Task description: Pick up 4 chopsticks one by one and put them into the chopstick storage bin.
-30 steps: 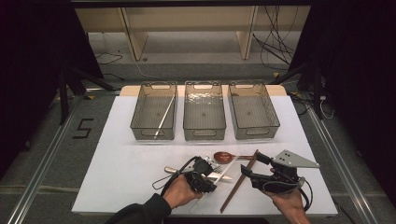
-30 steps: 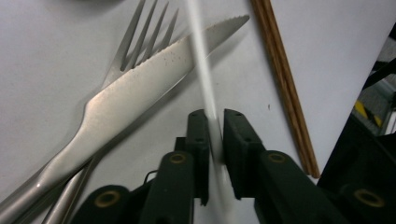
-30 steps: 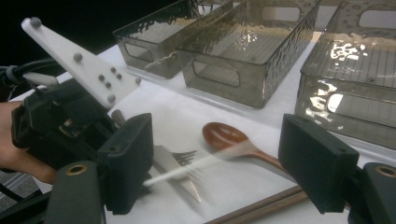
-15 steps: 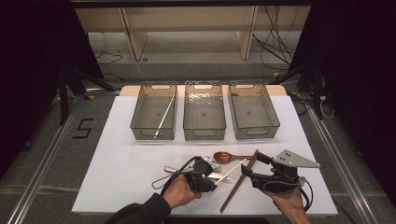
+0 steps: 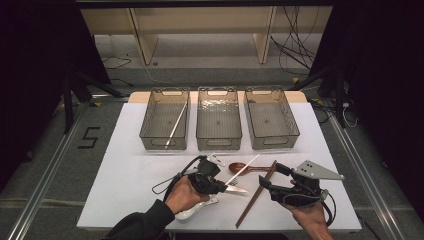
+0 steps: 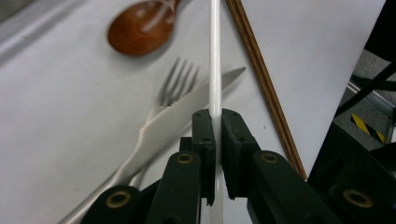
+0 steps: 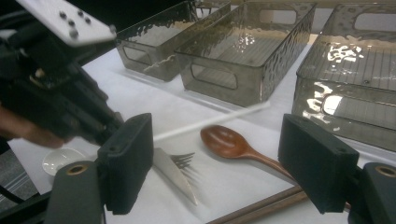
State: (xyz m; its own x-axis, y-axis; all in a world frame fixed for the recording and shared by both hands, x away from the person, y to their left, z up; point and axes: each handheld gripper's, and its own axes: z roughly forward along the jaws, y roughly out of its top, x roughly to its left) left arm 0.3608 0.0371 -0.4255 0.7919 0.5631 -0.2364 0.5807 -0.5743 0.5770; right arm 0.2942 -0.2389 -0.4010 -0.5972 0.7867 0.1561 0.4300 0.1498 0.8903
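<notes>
White chopstick (image 6: 215,65): 1 thin, stiff, light, smooth rod, likely slippery; clamped near its end by left gripper (image 6: 216,121), tip above wooden spoon (image 5: 240,167). Right gripper (image 7: 217,165): jaws wide, empty.

We see a smooth white plastic straw (image 6: 215,56) beside a glossy wooden spoon (image 6: 142,29). Next to the spoon lie matt wooden chopsticks (image 6: 261,79) and a white plastic knife (image 6: 187,114). Behind it stand glossy, dimpled smoky-plastic bins (image 7: 243,56).
</notes>
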